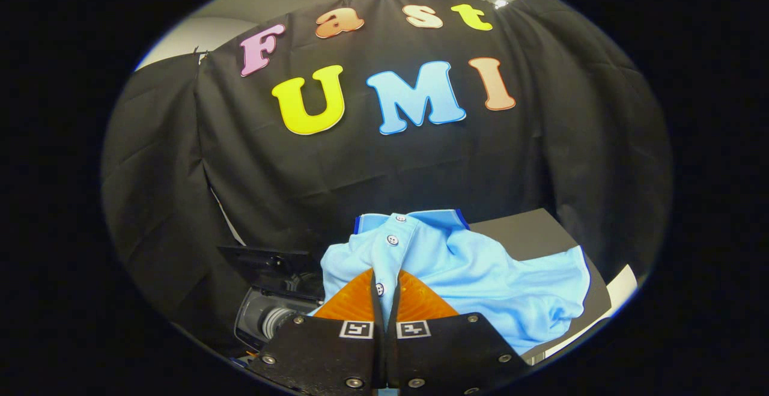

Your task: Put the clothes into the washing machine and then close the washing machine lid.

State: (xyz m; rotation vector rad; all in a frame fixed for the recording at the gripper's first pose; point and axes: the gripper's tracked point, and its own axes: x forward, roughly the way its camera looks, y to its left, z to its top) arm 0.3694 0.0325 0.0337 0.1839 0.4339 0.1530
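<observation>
1. Gripper (384, 288) was closed on the light blue polo shirt (480, 276); both fingers pressed a fold of the button placket between them, with almost no gap at the tips.

2. Shirt hung lifted from the pinch, its collar (414, 220) just beyond the fingertips and its body draped off to the right over a dark flat panel (528, 234).

3. Washing machine (273, 318) sat low and to the left of the fingers, its dark lid (264, 261) raised and its opening towards the gripper. Shirt was judged not yet inside.

4. Step in hand, as judged: carrying the shirt across to the opening. The grip ought to be held firm, the cloth raised enough for its trailing hem to clear the rim, and the release made only once the bulk was over the drum.

5. Risk noted: the loose right-hand part could snag on the panel's edge or lie across the rim and foul the lid.

6. Materials: shirt was a soft, matt knit, creased and limp, with small pale round buttons (392, 240) and a darker blue collar trim. Machine housing appeared smooth, rounded grey plastic; lid looked dark and glossy. Panel was flat, matt and hard-edged.
</observation>
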